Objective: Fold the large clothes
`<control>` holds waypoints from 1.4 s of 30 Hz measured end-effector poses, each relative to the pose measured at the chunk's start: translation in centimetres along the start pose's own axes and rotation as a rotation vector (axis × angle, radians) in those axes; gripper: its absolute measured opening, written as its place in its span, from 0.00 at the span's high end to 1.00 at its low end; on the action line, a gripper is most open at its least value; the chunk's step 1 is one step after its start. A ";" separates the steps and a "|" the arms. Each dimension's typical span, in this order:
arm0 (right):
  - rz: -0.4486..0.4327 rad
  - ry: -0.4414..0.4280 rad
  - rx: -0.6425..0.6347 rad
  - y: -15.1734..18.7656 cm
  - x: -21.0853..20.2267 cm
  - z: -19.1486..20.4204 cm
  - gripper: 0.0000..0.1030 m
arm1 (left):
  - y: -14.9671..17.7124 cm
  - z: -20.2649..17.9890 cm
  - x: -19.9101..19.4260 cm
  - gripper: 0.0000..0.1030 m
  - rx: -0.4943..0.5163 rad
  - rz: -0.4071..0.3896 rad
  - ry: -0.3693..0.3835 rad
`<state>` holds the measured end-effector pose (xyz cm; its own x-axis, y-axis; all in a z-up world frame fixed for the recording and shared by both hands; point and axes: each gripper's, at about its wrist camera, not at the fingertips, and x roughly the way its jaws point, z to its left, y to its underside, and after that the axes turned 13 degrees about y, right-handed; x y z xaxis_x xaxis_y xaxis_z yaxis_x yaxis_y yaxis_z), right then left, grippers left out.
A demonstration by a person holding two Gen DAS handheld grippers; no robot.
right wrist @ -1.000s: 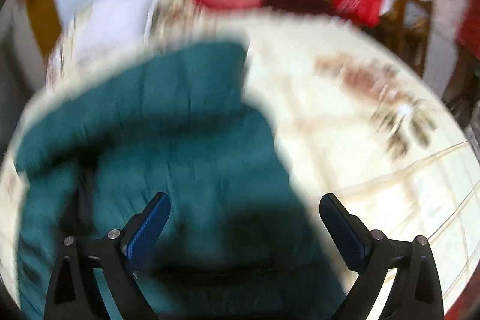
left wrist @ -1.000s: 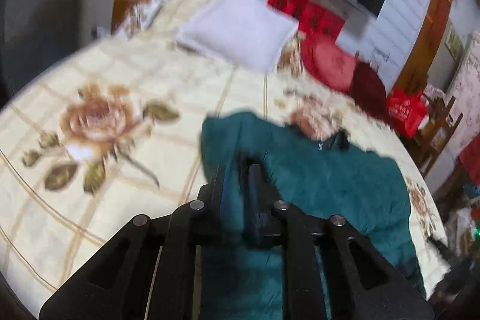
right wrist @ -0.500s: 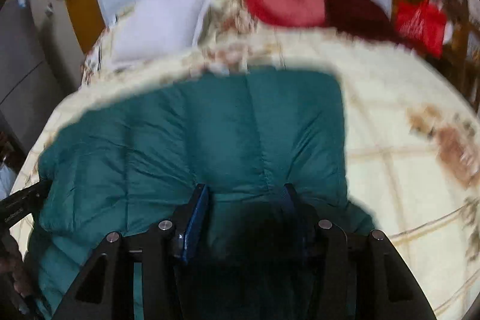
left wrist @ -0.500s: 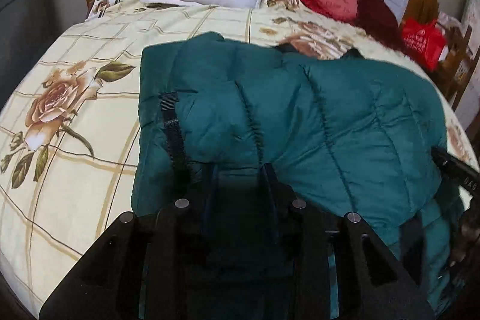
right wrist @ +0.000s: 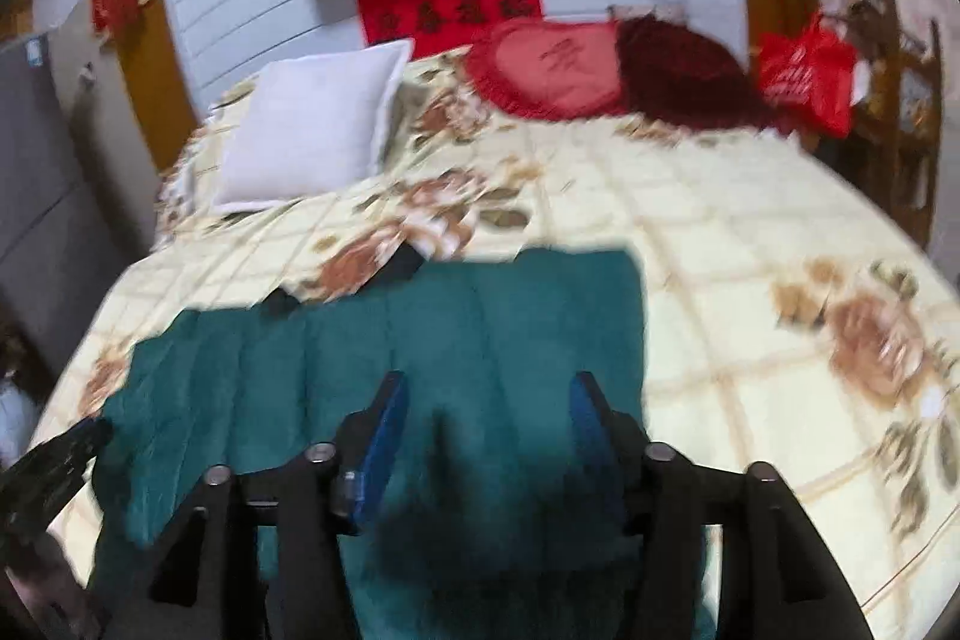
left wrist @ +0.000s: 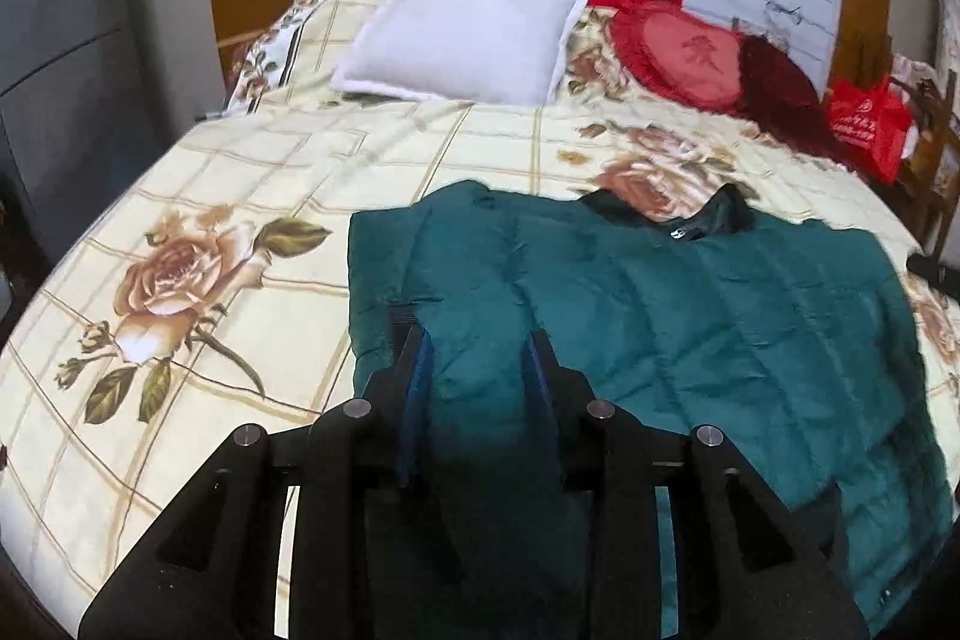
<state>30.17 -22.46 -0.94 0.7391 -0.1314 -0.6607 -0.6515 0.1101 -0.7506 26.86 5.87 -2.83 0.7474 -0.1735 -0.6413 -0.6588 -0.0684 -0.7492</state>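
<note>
Left wrist view: the teal padded jacket (left wrist: 690,328) lies spread flat on the flowered bedspread (left wrist: 240,196), toward the bed's near edge, its dark collar pointing to the head of the bed. The left gripper (left wrist: 477,352) hangs over the jacket's left part, its jaws having just been opening, parted and pressing on nothing. A white pillow (left wrist: 462,34) sits at the head.

Right wrist view (blurred): the right gripper (right wrist: 489,394) stands over the jacket (right wrist: 480,328), jaws having just widened, released.

Teal quilted puffer jacket (left wrist: 690,316) lies flat, spread across floral bed sheet (left wrist: 240,196), black collar toward the pillows.
</note>
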 end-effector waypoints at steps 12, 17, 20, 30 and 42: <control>0.243 0.020 -0.134 -0.5 11.6 2.0 0.27 | 1.2 2.2 3.1 0.46 -0.111 0.113 0.068; 0.313 0.028 -0.139 -1.7 11.0 2.3 0.23 | 1.2 2.5 3.0 0.44 -0.135 0.119 0.103; 0.173 0.010 -0.092 -3.4 6.4 2.5 0.23 | 1.2 2.7 2.8 0.44 -0.149 0.110 0.120; 0.239 0.001 -0.216 2.9 5.1 9.2 0.07 | 1.0 3.2 2.3 0.44 -0.167 0.110 0.135; 0.151 -0.004 -0.014 4.4 -0.5 4.6 0.07 | 0.3 0.1 -0.7 0.44 -0.068 0.008 0.164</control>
<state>27.70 -17.36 -3.90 0.6331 -0.1100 -0.7662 -0.7577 0.1143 -0.6425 26.15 6.12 -2.60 0.7220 -0.3316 -0.6073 -0.6727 -0.1313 -0.7281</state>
